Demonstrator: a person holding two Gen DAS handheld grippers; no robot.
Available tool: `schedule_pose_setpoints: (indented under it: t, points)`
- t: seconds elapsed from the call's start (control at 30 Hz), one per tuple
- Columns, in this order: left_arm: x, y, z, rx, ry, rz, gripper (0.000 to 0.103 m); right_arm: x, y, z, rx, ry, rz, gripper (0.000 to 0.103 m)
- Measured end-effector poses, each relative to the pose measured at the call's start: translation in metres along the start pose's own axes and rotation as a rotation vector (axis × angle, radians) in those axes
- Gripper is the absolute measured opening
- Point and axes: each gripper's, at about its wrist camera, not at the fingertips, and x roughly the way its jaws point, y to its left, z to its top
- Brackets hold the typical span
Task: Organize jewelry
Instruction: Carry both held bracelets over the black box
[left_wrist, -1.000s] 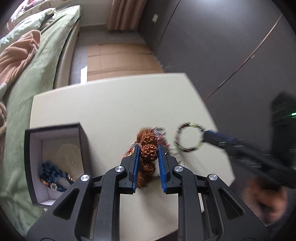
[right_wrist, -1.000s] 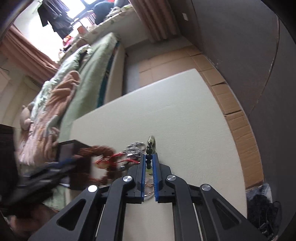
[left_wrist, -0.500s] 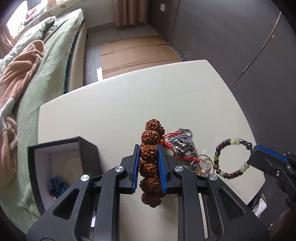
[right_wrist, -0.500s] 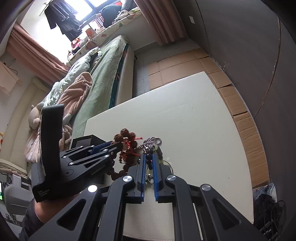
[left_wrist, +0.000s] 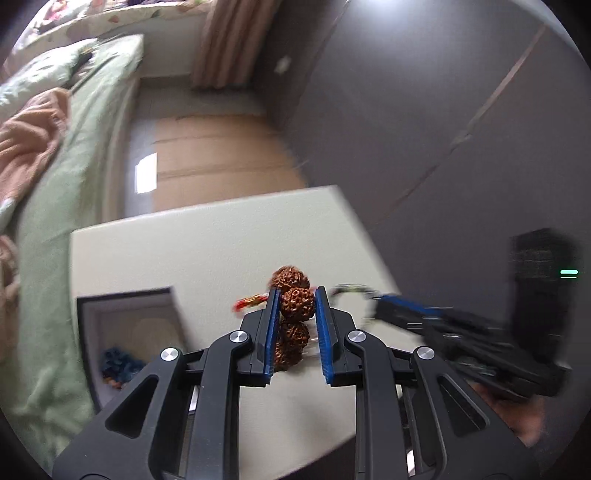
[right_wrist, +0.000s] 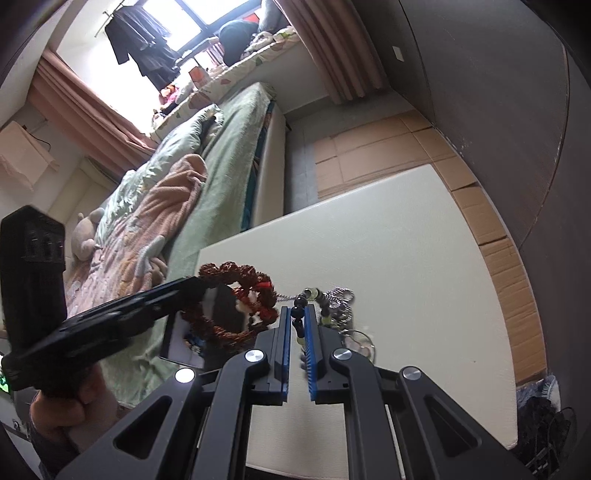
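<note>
My left gripper (left_wrist: 296, 291) is shut on a bracelet of big brown knobbly beads (left_wrist: 297, 304) with a red cord, held above the white table (left_wrist: 207, 254). In the right wrist view that bracelet (right_wrist: 229, 306) hangs from the left gripper over the open black jewelry box (right_wrist: 192, 332). My right gripper (right_wrist: 298, 309) is shut on a small bracelet of dark and pale green beads (right_wrist: 297, 314). The box (left_wrist: 129, 332) stands at the table's left, with a blue beaded piece (left_wrist: 118, 363) inside.
A heap of silver chains and rings (right_wrist: 341, 314) lies on the table just right of my right gripper. A bed with green and pink bedding (right_wrist: 177, 206) runs along the table's left side. Cardboard covers the floor (right_wrist: 388, 147) beyond the table.
My left gripper has tilted and swung with the brown bracelet, which now hangs over the box. The right gripper has come closer to the left one, still holding the small bead bracelet.
</note>
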Motion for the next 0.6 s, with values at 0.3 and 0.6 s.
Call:
schedule_pose_setpoints:
  t: [0.3, 0.6]
  points:
    - [-0.033, 0.013, -0.005, -0.006, -0.05, 0.017, 0.02, -0.014, 0.032, 0.003, -0.043, -0.018, 0.051, 0.007]
    - [-0.057, 0.028, -0.006, -0.027, -0.077, 0.031, 0.02, -0.006, 0.092, 0.002, -0.079, 0.008, 0.237, 0.007]
